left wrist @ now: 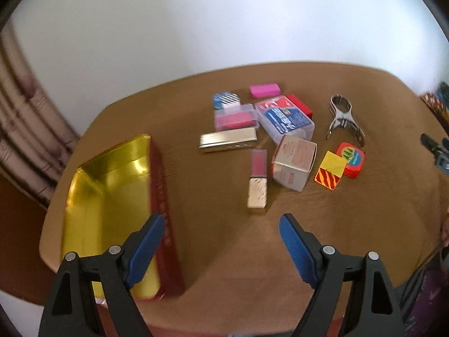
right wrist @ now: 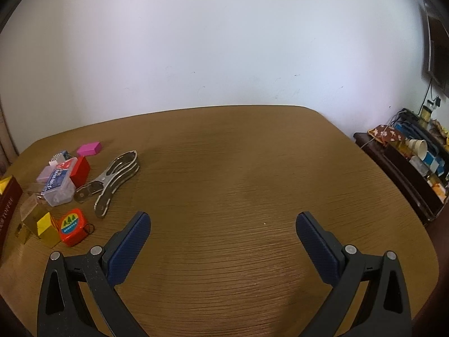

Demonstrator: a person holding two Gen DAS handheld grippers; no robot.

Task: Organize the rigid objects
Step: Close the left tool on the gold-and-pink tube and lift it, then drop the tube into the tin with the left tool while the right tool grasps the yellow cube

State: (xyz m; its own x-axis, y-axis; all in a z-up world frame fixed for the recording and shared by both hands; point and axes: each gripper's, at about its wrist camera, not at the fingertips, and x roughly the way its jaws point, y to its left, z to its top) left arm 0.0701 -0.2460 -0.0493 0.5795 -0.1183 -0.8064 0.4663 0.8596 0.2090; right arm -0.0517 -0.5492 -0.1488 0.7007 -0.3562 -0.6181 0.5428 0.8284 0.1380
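The left gripper (left wrist: 221,224) hovers over the near part of the table (left wrist: 364,224) with its fingers (left wrist: 294,247) spread wide and nothing between them. The right gripper (right wrist: 223,224) is also released and empty; it faces a bare stretch of table toward the right edge.

The things to sort lie in a loose group near the middle of the table. The nearest one to the left gripper is a small tube with a gold cap (left wrist: 257,182). It lies straight ahead of the fingers, just beyond their tips, and its long axis points away from the gripper, almost in line with it. The gold cap end is the near end, and the pink end is the far end. Beside it, to the right, stands a small carton (left wrist: 294,163), close but apparently not touching.

The open tin with gold inside (left wrist: 112,196) waits at the left edge of the table, its red wall just beside the left finger. It is empty.

Judging from this, the left hand is clearly nearer to both the tube and the tin. Because the tube lies along the gripper's direction, the fingers can probably close across its narrow width without turning the wrist. The metal clamp (right wrist: 112,179) and the red tape measure (right wrist: 71,226) lie nearer the right gripper.
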